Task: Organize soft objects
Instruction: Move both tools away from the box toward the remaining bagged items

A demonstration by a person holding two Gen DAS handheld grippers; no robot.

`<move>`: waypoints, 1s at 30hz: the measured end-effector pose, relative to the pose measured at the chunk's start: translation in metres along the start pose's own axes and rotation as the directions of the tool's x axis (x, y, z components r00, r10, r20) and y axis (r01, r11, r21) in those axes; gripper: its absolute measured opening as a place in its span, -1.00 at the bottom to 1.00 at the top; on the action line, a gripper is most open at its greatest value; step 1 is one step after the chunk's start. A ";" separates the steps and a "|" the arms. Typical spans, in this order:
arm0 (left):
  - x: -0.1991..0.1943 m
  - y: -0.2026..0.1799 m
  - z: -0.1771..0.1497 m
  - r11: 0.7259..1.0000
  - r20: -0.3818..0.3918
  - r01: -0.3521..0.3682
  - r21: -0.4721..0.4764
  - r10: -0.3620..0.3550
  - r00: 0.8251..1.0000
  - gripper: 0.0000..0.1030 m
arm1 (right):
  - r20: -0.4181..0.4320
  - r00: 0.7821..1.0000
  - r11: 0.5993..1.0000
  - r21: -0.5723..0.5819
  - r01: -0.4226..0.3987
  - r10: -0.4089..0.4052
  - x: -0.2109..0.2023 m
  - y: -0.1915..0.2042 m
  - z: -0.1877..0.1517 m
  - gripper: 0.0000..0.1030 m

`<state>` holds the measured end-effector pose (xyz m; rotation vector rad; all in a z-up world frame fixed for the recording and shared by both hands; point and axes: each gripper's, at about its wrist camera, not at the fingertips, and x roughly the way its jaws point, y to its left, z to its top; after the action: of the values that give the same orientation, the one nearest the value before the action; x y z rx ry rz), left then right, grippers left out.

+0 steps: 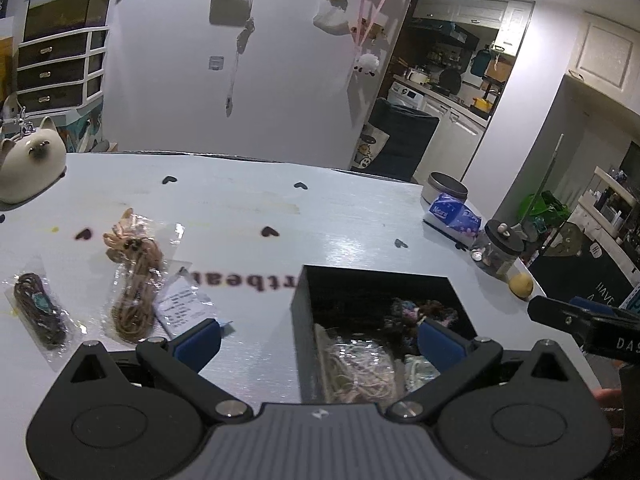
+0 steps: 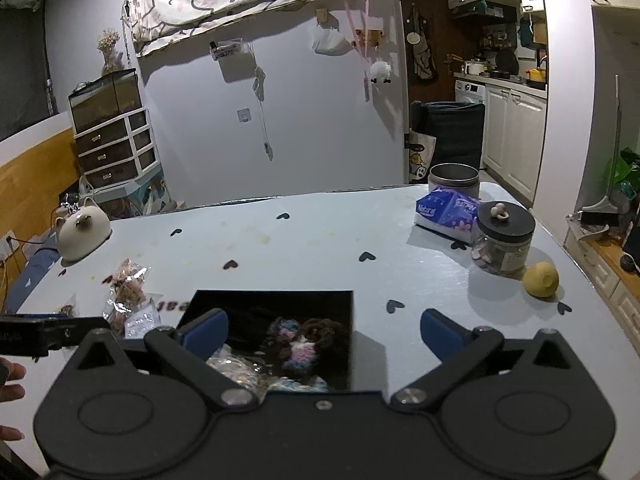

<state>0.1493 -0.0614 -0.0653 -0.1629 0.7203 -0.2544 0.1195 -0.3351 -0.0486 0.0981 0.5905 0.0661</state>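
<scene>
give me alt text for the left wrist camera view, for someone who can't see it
The open left gripper hovers over a black box holding bagged yarn, on a pale heart-printed table. Two bagged cord bundles, tan and dark brown, lie left of the box.

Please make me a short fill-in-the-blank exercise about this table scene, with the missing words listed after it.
1. The fluffy yarn toy lies inside the black ____.
2. Both the left gripper and the right gripper are ____.
3. The yellow lemon sits beside the glass ____.

Missing words: box; open; jar
</scene>
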 end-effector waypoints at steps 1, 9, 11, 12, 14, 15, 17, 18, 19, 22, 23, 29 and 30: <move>-0.002 0.005 0.001 1.000 0.001 0.001 0.001 -0.001 1.000 1.00 | 0.001 1.000 1.000 -0.002 0.003 -0.003 0.000 0.005 0.000 1.00; -0.015 0.050 0.011 1.000 0.013 -0.009 0.006 0.009 1.000 1.00 | 0.001 1.000 1.000 -0.009 -0.012 0.012 0.009 0.054 0.003 1.00; -0.018 0.062 0.012 1.000 0.017 -0.019 0.005 0.018 1.000 1.00 | -0.001 1.000 1.000 -0.010 -0.020 0.020 0.012 0.067 0.004 1.00; -0.020 0.068 0.014 1.000 0.019 -0.024 0.006 0.024 1.000 1.00 | -0.007 1.000 1.000 -0.014 -0.026 0.026 0.015 0.074 0.004 1.00; -0.024 0.081 0.016 0.999 0.026 -0.039 0.005 0.039 0.999 1.00 | -0.011 0.999 0.999 -0.025 -0.042 0.042 0.019 0.088 0.004 1.00; -0.025 0.088 0.017 0.999 0.029 -0.044 0.002 0.044 0.999 1.00 | -0.010 0.999 0.998 -0.028 -0.047 0.047 0.021 0.094 0.004 1.00; -0.028 0.102 0.020 0.999 0.033 -0.052 -0.003 0.053 0.998 1.00 | -0.010 0.998 0.998 -0.032 -0.055 0.055 0.025 0.107 0.005 1.00; -0.029 0.109 0.021 0.998 0.036 -0.058 -0.009 0.058 0.998 1.00 | -0.011 0.998 0.998 -0.035 -0.060 0.060 0.028 0.113 0.005 1.00; -0.030 0.115 0.022 0.998 0.037 -0.061 -0.013 0.062 0.997 1.00 | -0.012 0.998 0.997 -0.038 -0.063 0.062 0.030 0.119 0.005 1.00; -0.031 0.134 0.026 0.998 0.033 -0.065 -0.017 0.066 0.997 1.00 | -0.022 0.997 0.996 -0.048 -0.079 0.078 0.038 0.137 0.005 1.00; -0.031 0.139 0.027 0.998 0.031 -0.065 -0.017 0.065 0.997 1.00 | -0.031 0.996 0.995 -0.051 -0.090 0.088 0.041 0.143 0.005 1.00; -0.030 0.175 0.035 0.998 0.025 -0.069 -0.014 0.069 0.997 1.00 | -0.066 0.990 0.990 -0.062 -0.126 0.122 0.059 0.178 0.003 1.00; -0.029 0.180 0.037 0.997 0.022 -0.071 -0.012 0.071 0.997 1.00 | -0.068 0.990 0.990 -0.062 -0.127 0.123 0.061 0.183 0.003 1.00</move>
<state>0.1847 0.1216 -0.0622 -0.1500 0.7039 -0.1810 0.1655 -0.1482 -0.0597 0.0691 0.6455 0.2113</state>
